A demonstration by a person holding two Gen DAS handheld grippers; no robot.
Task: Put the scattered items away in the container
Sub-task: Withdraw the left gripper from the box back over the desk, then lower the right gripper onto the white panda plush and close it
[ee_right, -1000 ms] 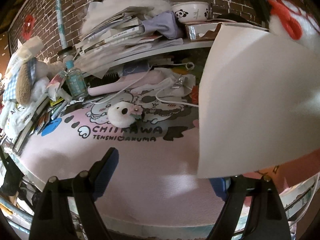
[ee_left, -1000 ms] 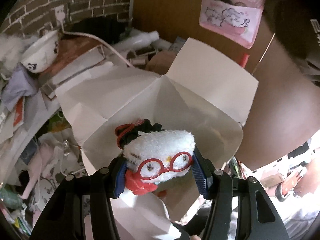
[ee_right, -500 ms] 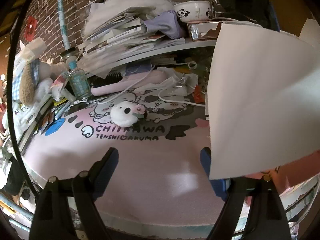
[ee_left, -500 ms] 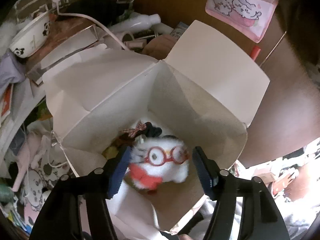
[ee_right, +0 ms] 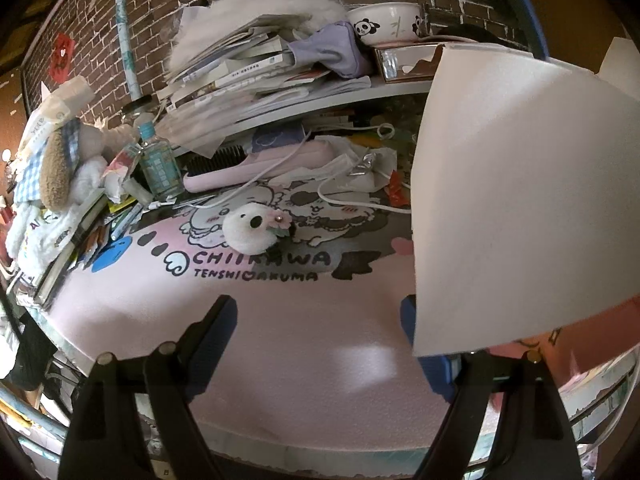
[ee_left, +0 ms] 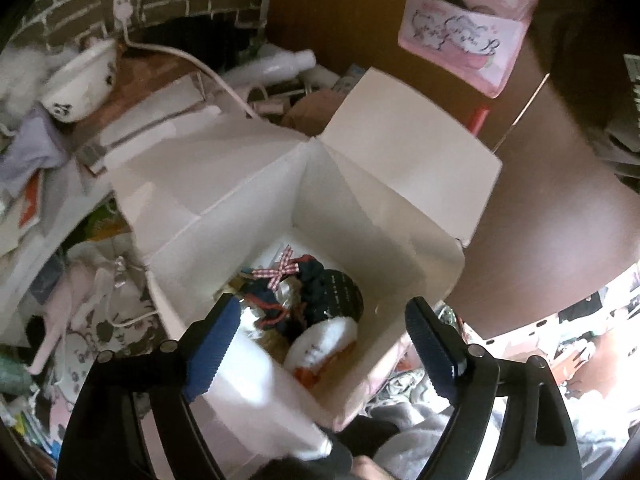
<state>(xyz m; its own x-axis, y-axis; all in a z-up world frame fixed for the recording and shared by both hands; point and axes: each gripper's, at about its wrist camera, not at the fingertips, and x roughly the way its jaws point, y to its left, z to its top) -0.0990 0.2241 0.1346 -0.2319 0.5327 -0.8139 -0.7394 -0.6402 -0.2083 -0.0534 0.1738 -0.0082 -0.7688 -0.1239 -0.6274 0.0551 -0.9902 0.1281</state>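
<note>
The left tongs (ee_left: 320, 340) hang wide apart, holding nothing, above the open white box (ee_left: 360, 208) at the centre of the frame. Low in the box lies a white plush toy (ee_left: 324, 344), beside a dark scrunchie (ee_left: 336, 288) and a checked ribbon bow (ee_left: 282, 270). A panda bowl (ee_left: 80, 84) sits at upper left, blurred.
</note>
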